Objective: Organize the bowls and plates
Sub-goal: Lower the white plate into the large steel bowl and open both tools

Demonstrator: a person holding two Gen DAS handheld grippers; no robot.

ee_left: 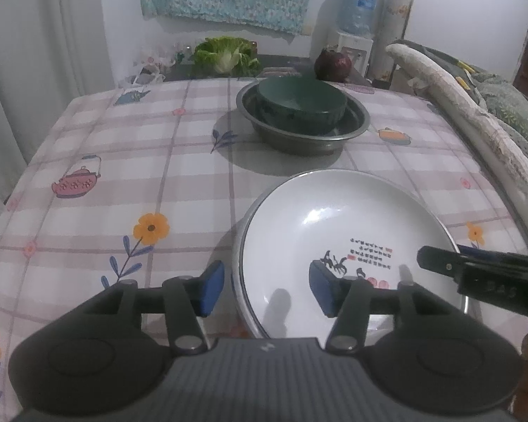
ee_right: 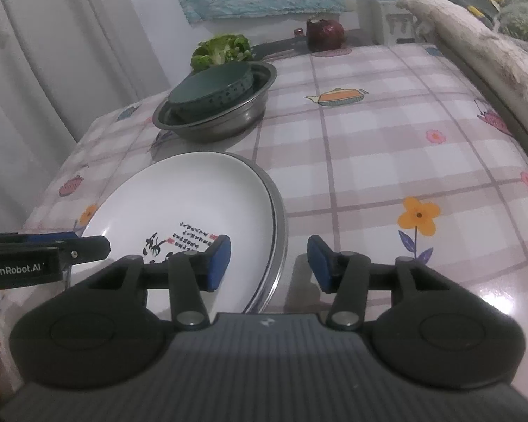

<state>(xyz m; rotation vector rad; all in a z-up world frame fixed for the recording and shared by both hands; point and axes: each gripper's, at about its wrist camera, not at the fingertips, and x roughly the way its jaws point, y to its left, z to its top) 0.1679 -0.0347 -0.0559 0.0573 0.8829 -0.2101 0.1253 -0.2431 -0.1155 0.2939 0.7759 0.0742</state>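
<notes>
Both claws straddle the white plate's opposite rims

The left claw [ee_left: 266, 288] gapes wide and empty at lower centre, its fingers either side of the white plate's [ee_left: 345, 218] left rim; the right claw [ee_right: 268, 263], also wide and empty, brackets the plate's right rim, so both sit equally near. I count 2 stacked plates, going by the metal rim [ee_right: 280, 232] beneath, plus 1 green bowl [ee_left: 301, 105] nested in 1 steel basin [ee_left: 355, 125] at upper centre of the counter [ee_left: 123, 161].
</notes>
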